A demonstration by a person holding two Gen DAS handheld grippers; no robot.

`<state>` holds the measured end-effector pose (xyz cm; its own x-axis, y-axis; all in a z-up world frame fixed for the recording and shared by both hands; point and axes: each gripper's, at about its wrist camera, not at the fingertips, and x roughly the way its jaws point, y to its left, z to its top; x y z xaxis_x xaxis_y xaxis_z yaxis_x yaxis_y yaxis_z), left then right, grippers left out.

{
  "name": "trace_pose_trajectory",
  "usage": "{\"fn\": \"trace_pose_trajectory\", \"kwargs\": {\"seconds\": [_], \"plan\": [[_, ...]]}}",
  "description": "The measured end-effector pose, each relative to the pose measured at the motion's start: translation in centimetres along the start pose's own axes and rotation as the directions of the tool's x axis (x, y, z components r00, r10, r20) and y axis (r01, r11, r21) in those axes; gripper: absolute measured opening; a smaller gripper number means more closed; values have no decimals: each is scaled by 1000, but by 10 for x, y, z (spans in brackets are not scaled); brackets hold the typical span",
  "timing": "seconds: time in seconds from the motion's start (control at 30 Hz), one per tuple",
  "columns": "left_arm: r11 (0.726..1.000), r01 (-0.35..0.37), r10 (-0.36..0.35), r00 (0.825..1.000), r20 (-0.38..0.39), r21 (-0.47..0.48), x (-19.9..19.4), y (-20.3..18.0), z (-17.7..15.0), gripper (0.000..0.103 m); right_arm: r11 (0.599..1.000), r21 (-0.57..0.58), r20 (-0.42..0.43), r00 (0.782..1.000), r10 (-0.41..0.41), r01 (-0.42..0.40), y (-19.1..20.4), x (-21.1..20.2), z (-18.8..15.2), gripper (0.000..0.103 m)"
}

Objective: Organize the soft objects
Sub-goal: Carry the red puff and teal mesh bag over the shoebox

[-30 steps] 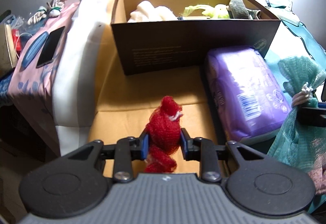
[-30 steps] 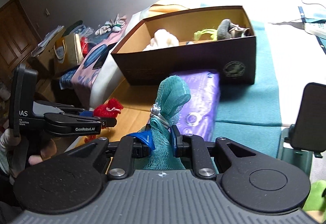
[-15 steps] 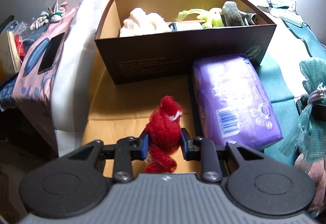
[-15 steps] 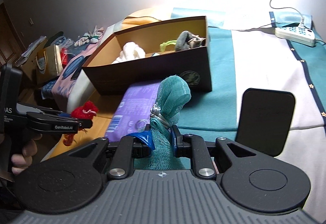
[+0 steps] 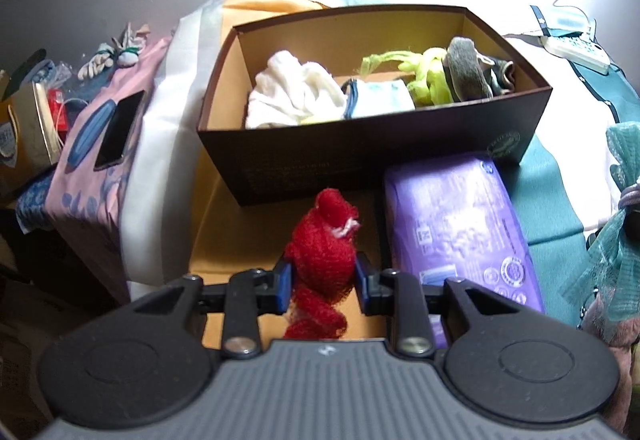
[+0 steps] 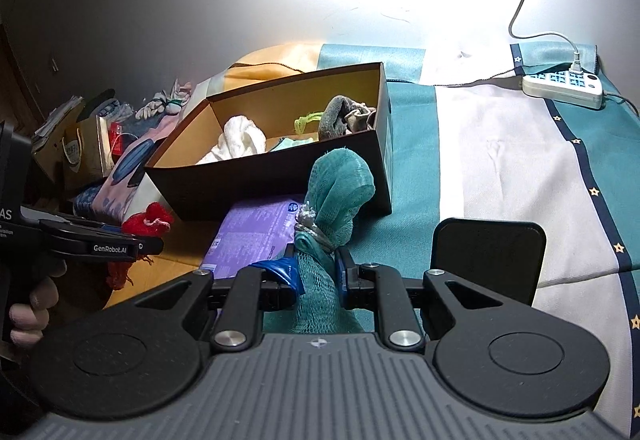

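Note:
My left gripper (image 5: 322, 276) is shut on a red mesh bundle (image 5: 324, 244), held above the orange cloth in front of the open brown box (image 5: 360, 155). The box holds a white cloth (image 5: 294, 91), a pale blue item (image 5: 380, 101), a yellow-green strip (image 5: 424, 73) and grey socks (image 5: 468, 71). My right gripper (image 6: 316, 276) is shut on a teal mesh bundle (image 6: 338, 191), held above a purple packet (image 6: 256, 236) near the box (image 6: 280, 171). The red bundle (image 6: 146, 220) and the left gripper show at the left of the right wrist view.
The purple packet (image 5: 456, 228) lies right of the red bundle against the box. A black phone (image 5: 118, 127) lies on pink cloth at left. A power strip (image 6: 560, 83) with its cord sits at the back right. A black flat object (image 6: 488, 256) stands at right.
Both grippers have risen and pulled back with their bundles, so the box's inside shows more fully. The right view has swung right, showing the white and teal cloth.

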<state>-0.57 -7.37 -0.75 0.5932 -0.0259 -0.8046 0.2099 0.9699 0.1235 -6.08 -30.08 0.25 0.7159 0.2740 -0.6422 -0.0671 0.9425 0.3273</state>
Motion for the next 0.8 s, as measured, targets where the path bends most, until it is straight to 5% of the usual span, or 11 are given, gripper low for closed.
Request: {"fn": "trace_pose_trajectory", "kwargs": {"seconds": [0.4, 0.8], "plan": [[999, -49, 48, 997, 55, 18, -4, -1, 31, 29, 1000, -17, 59, 998, -1, 2, -3, 1, 22, 0], [990, -106, 84, 973, 216, 94, -19, 17, 113, 29, 993, -114, 187, 982, -1, 22, 0, 2, 93, 0]]}}
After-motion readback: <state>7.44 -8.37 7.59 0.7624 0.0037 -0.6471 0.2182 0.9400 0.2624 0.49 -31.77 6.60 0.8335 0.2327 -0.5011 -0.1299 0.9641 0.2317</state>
